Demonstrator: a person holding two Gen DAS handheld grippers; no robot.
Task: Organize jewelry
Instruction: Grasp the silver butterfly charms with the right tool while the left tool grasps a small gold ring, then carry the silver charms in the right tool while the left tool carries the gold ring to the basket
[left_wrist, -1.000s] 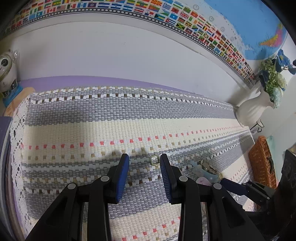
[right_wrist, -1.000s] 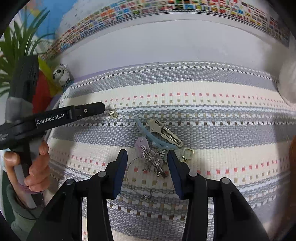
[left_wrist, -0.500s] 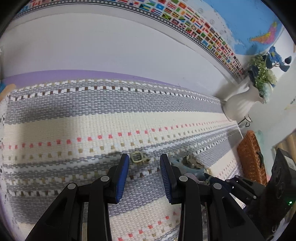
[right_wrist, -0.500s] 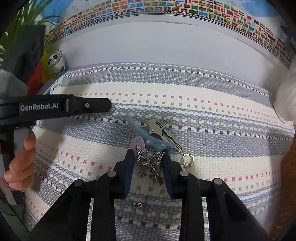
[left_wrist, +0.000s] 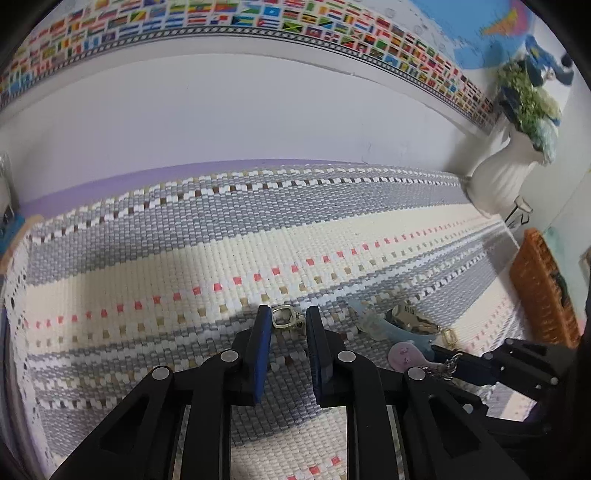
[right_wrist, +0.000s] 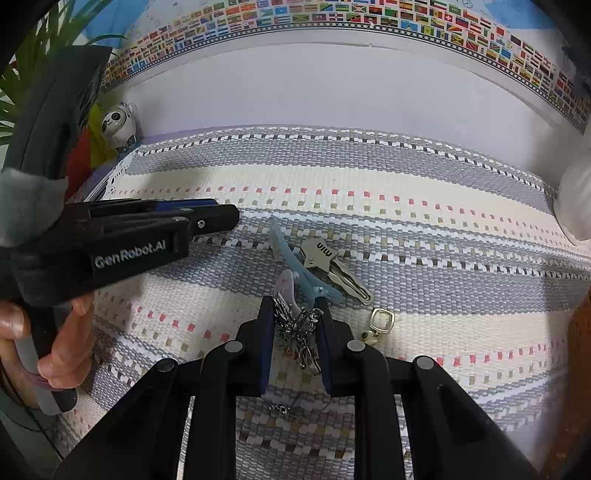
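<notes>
Clamping the upright butterfly pendant (right_wrist: 297, 328), right jaws; left jaws pinch square earring (left_wrist: 283, 317).

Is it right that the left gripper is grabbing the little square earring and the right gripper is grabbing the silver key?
Not quite. The left gripper does bracket the square earring, but the right wrist view shows the right gripper closed on the silver butterfly pendant, not a key.
</notes>
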